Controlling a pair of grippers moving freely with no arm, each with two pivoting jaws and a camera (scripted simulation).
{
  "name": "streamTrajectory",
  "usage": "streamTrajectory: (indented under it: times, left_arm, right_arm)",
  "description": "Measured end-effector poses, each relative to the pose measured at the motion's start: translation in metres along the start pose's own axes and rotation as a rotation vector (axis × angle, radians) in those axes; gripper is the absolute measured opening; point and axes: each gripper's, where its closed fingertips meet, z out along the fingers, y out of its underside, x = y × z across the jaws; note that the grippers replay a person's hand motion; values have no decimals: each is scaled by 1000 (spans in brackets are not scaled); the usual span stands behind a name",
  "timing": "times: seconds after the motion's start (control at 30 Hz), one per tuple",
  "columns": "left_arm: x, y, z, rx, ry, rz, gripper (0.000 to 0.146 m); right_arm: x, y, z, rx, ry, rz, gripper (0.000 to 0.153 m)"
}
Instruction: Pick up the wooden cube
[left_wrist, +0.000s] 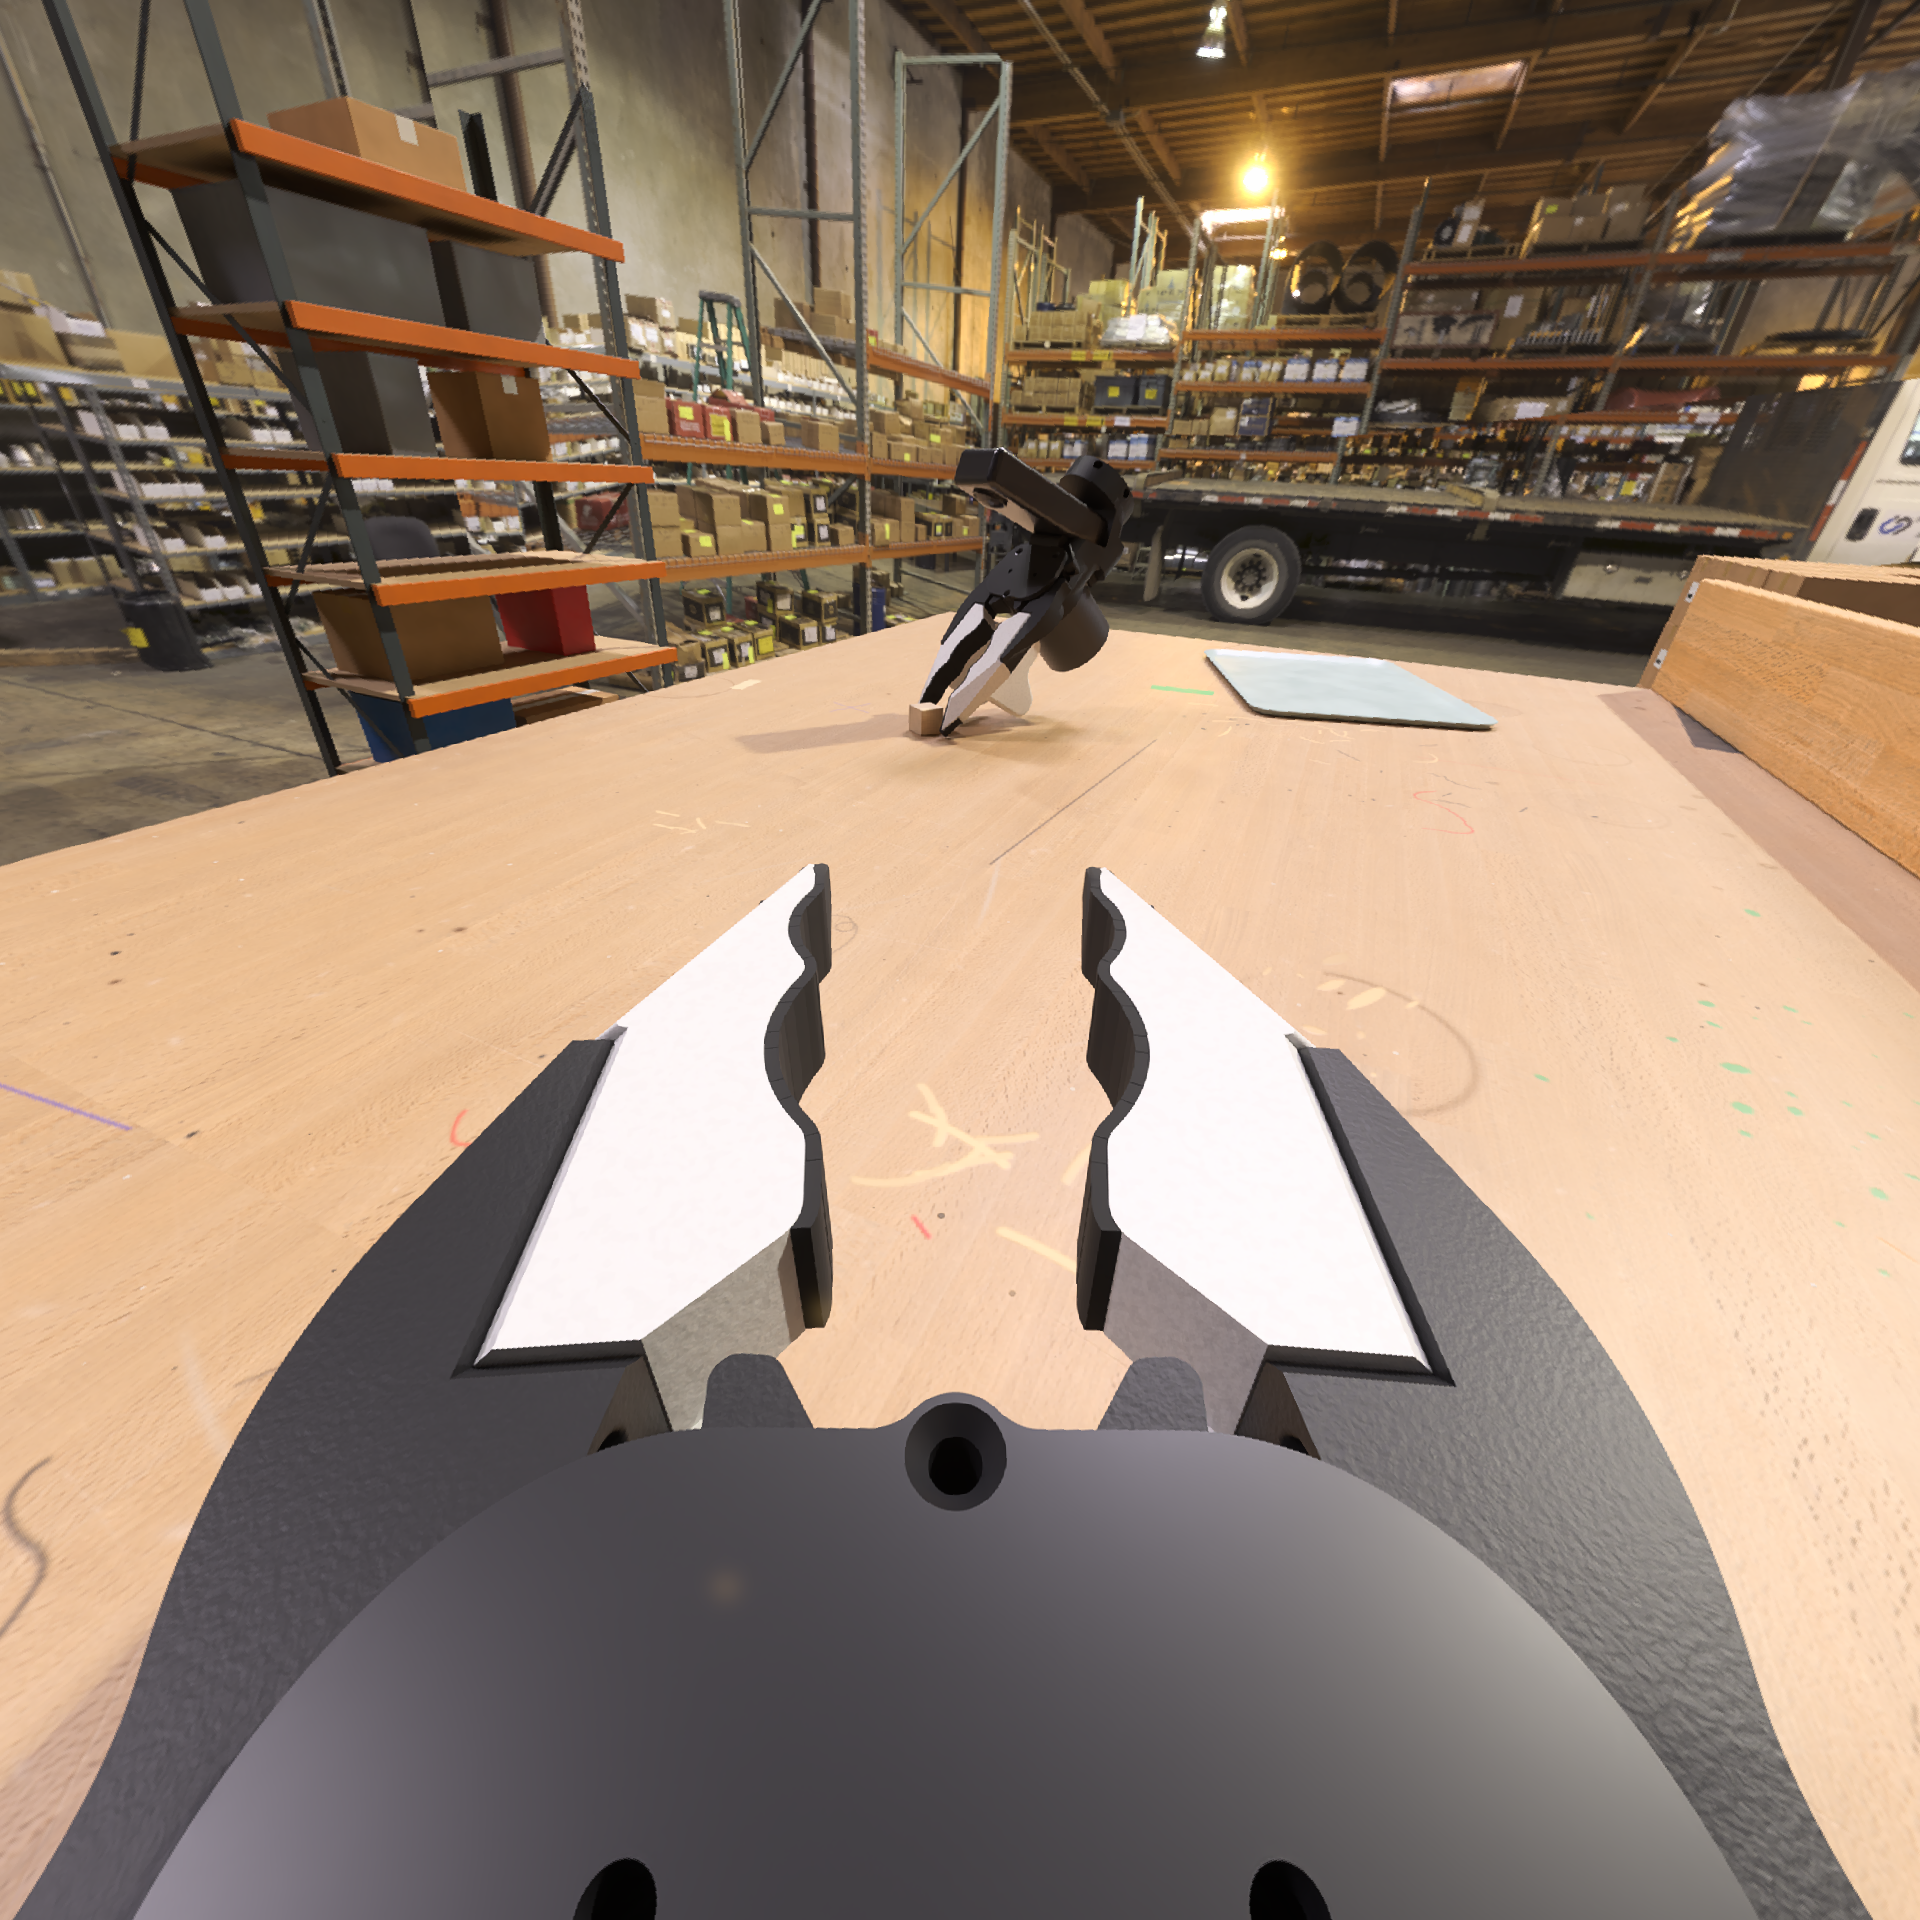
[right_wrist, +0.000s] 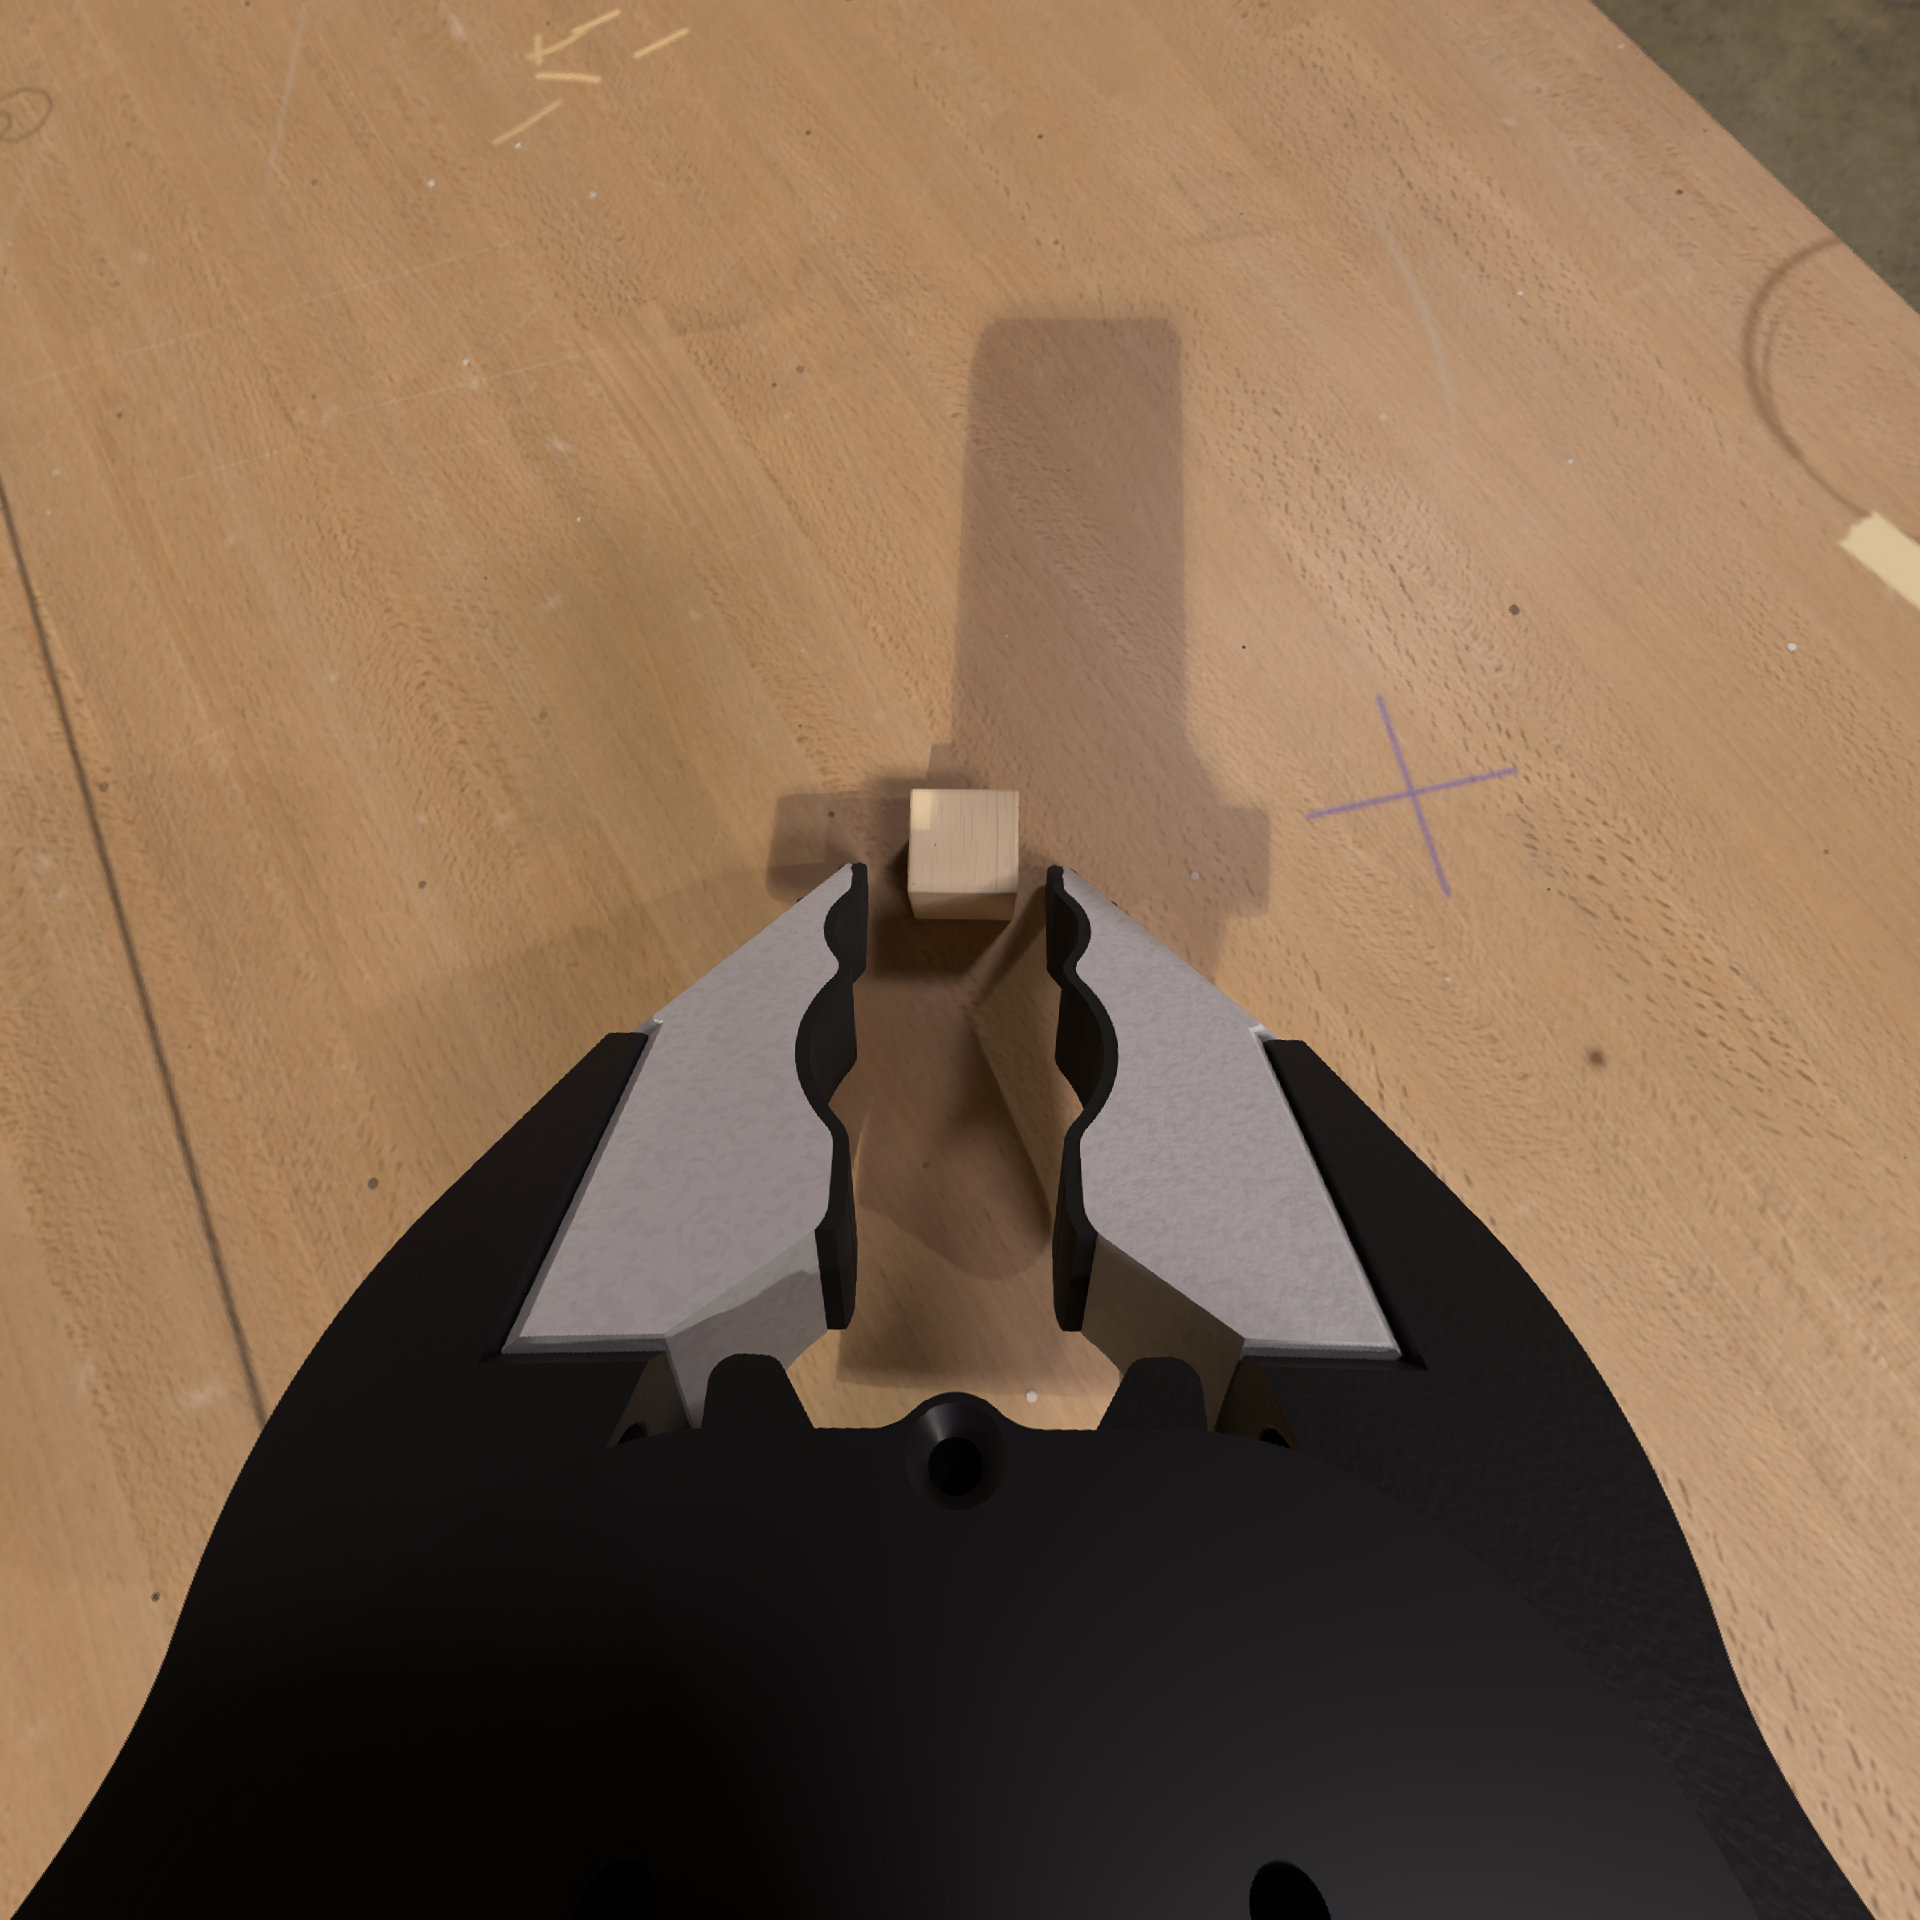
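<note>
The small pale wooden cube (right_wrist: 962, 852) rests on the wooden table, just beyond and between the tips of my right gripper (right_wrist: 954, 878). The right gripper is open, tilted down at the table, and its fingers stand apart from the cube's sides. In the left wrist view the cube (left_wrist: 924, 719) sits far off on the table, with the right gripper (left_wrist: 948, 717) angled down right next to it. My left gripper (left_wrist: 956, 883) is open and empty, low over the near part of the table, far from the cube.
A pale blue flat mat (left_wrist: 1349, 686) lies on the table to the right of the cube. A wooden crate (left_wrist: 1808, 686) stands along the right edge. Orange warehouse shelving (left_wrist: 416, 416) and a flatbed truck (left_wrist: 1455, 520) stand beyond the table.
</note>
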Motion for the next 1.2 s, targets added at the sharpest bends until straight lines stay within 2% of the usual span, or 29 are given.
streamTrajectory:
  times: [0.1, 0.17, 0.27, 0.37, 0.5, 0.67, 0.83, 0.93, 1.03, 1.2]
  left_arm:
    - [0, 0, 0, 3, 2, -1, 48]
    - [1, 0, 0, 3, 5, 2, 48]
    - [1, -1, -1, 7, 4, 7, 49]
    - [1, -2, -2, 18, -1, 13, 49]
    - [0, -5, -6, 44, -18, 22, 51]
    - [4, -5, -9, 40, 1, 9, 52]
    - [13, -5, -12, 47, 39, -3, 51]
    - [15, -4, -11, 35, 44, -3, 50]
    - [19, 2, -9, -20, 59, -7, 49]
    - [21, 16, -6, -137, 48, 5, 49]
  right_arm:
    - [1, -3, 2, 14, 1, 13, 30]
    - [2, -4, 4, 11, 9, 17, 20]
    - [-1, -2, 0, -30, 45, -35, 20]
    - [-13, -10, -19, -31, 41, -35, 20]
    - [-46, -38, -61, 39, 20, 77, 20]
    - [-116, -86, -114, 169, 31, 125, 20]
    - [-202, -128, -133, 212, 96, 87, 20]
    - [-250, -151, -128, 209, 141, 122, 20]
    - [-303, -172, -112, 258, 124, 180, 20]
    - [-396, -205, -67, 446, -74, 292, 20]
